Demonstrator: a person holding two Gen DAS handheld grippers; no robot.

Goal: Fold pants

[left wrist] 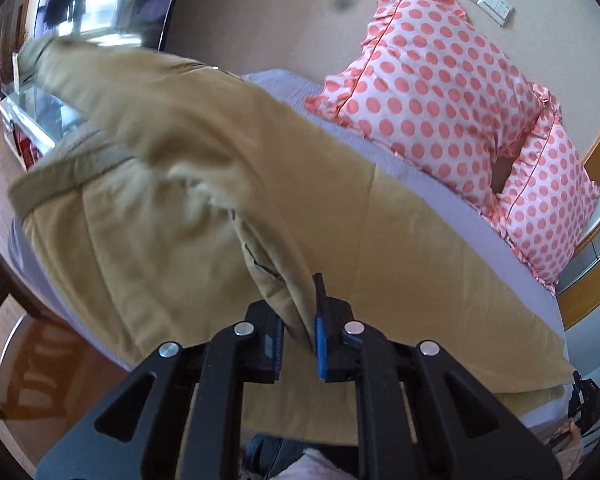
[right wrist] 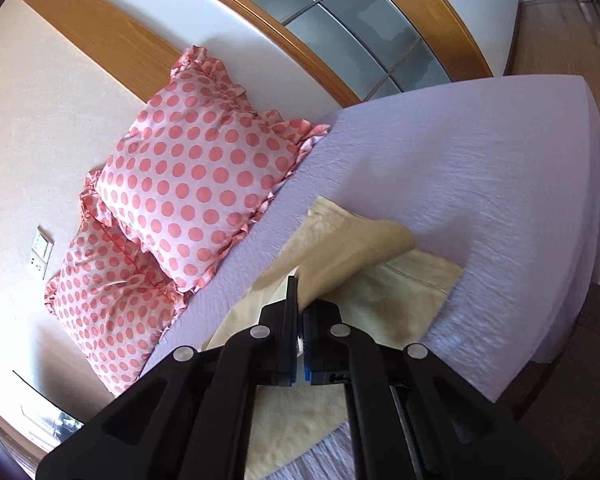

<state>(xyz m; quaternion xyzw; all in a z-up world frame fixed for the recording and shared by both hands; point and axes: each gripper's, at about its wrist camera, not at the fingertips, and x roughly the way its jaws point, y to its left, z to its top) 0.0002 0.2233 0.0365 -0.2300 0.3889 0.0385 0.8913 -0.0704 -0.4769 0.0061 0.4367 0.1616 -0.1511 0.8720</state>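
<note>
The left gripper (left wrist: 300, 336) pinches a fold of the tan pants (left wrist: 188, 184) near the waist, its jaws a little apart; the right gripper (right wrist: 299, 320) is clamped tight on a hem. The pants lie across the bed (right wrist: 500, 152), light, soft and floppy, best held at the edges. 1 pair, 2 pillows (left wrist: 440, 92).

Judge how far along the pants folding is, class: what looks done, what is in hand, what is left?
Done: the tan pants are spread on the lavender bed. In hand: the left gripper pinches lifted fabric at the waist end, and the right gripper pinches a raised leg hem. Left: laying the lifted layer down and the further folds; no finished fold shows.
</note>
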